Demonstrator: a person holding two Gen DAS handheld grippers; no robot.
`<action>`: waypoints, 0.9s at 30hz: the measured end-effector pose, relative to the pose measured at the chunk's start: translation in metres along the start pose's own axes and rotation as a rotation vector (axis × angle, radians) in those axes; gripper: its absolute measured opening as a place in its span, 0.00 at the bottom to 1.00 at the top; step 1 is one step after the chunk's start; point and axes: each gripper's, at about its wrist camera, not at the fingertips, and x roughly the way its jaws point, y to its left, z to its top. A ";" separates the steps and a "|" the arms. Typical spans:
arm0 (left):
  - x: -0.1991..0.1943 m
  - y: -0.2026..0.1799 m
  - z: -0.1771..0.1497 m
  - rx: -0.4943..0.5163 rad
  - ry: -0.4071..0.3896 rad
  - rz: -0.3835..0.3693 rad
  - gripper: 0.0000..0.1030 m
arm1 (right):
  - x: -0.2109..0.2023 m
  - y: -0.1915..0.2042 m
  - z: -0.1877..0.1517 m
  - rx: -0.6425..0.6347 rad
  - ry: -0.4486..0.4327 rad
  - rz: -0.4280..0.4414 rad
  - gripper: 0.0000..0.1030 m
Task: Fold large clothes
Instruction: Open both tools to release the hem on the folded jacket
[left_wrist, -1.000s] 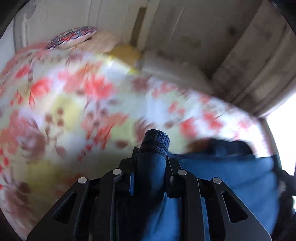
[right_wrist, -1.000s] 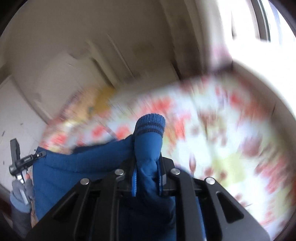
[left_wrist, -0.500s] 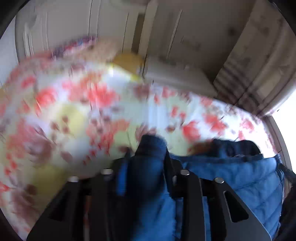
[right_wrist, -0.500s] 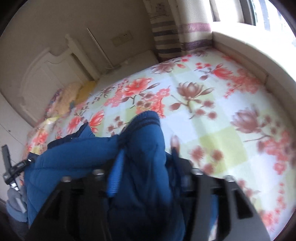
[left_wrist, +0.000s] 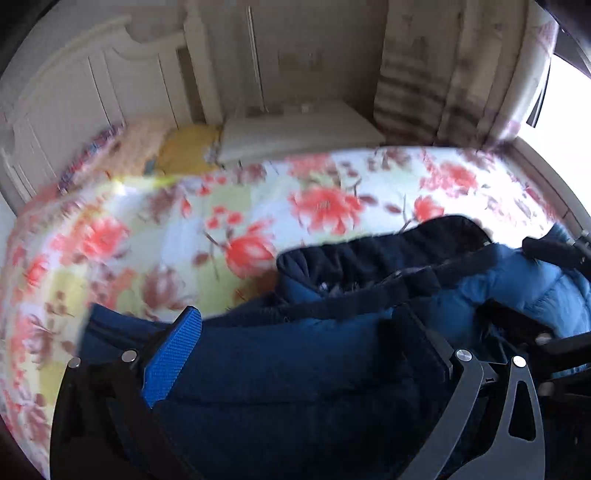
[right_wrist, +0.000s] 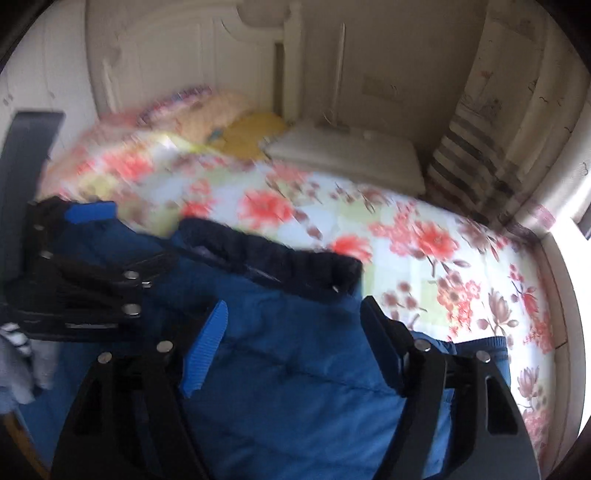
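Observation:
A blue padded jacket (left_wrist: 295, 369) with a dark ribbed collar (left_wrist: 369, 258) lies on the flowered bed (left_wrist: 184, 221). My left gripper (left_wrist: 299, 332) is open, its jaws wide apart over the jacket, with a blue pad (left_wrist: 173, 354) on the left finger. My right gripper (right_wrist: 291, 317) is open too, jaws spread over the jacket (right_wrist: 295, 369), just before its dark collar (right_wrist: 280, 258). The left gripper also shows at the left of the right wrist view (right_wrist: 74, 280). The right gripper shows at the right edge of the left wrist view (left_wrist: 546, 332).
Pillows (right_wrist: 221, 107) and a yellow cushion (right_wrist: 255, 133) lie at the head of the bed by the white headboard (left_wrist: 74, 103). A white bedside cabinet (right_wrist: 351, 155) and striped curtain (right_wrist: 469, 158) stand at the far right. A window ledge (right_wrist: 569, 295) borders the bed's right side.
Both grippers were shut on the jacket's cuffed sleeves a second ago. Both have opened wide and let the sleeves go; the jacket now lies on the bed under them.

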 end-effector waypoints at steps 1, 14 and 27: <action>0.006 0.000 -0.001 -0.007 0.007 -0.003 0.96 | 0.009 0.000 -0.003 -0.001 0.021 0.001 0.73; 0.026 -0.007 -0.007 0.010 0.010 0.037 0.96 | 0.050 -0.002 -0.013 0.045 0.048 0.007 0.82; -0.029 0.084 -0.024 -0.065 -0.052 0.138 0.96 | -0.004 -0.077 -0.027 0.169 -0.013 -0.074 0.82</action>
